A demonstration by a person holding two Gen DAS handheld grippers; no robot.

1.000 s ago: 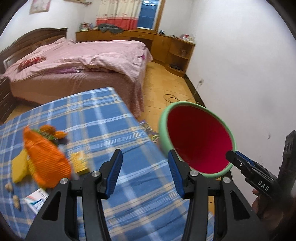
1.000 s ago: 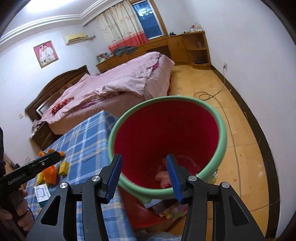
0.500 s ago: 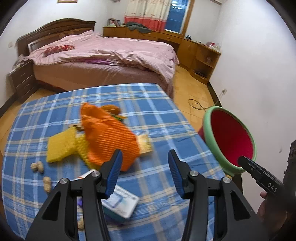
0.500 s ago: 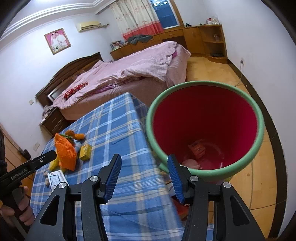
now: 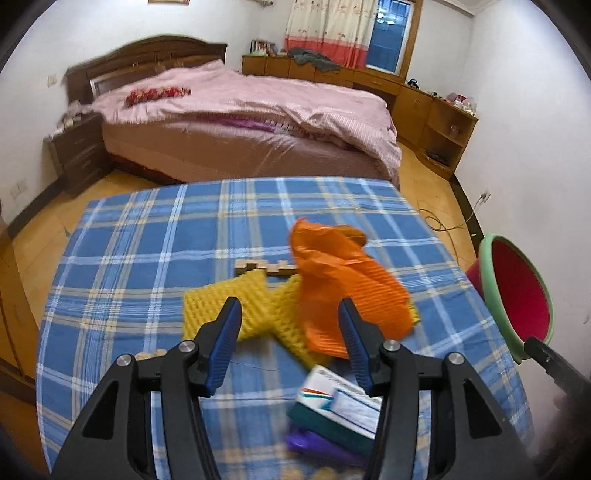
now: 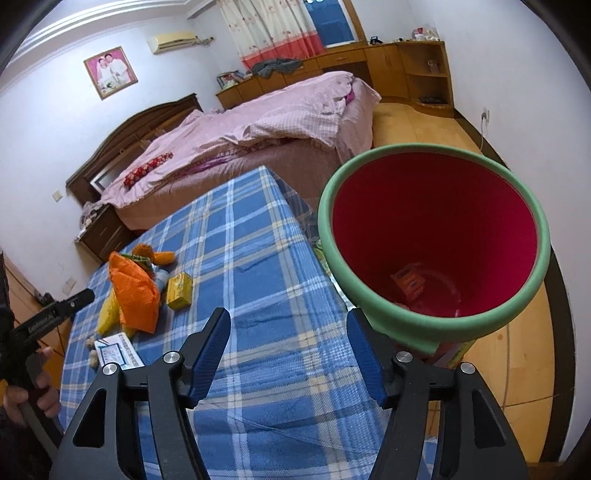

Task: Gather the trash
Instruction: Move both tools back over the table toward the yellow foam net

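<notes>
Even, soft indoor light, moderately bright; white walls lit evenly, no hard shadows. Window (image 5: 386, 35) dark blue, adds little light. Left wrist view: motion blur across plaid tablecloth (image 5: 155, 243), orange bag (image 5: 343, 280), yellow foam (image 5: 225, 310) and boxes at near edge; headboard (image 5: 147, 55) smeared too. Right wrist view sharp. Red bin (image 6: 436, 236) saturated, interior shaded toward bottom. Strong fisheye bending at edges, black vignette in corners.

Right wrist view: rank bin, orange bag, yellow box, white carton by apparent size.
1. Red bin, by far the largest, though it sits closest to the camera, which inflates it.
2. Orange bag.
3. White carton and yellow box: look about alike, so no ranking between them.
</notes>
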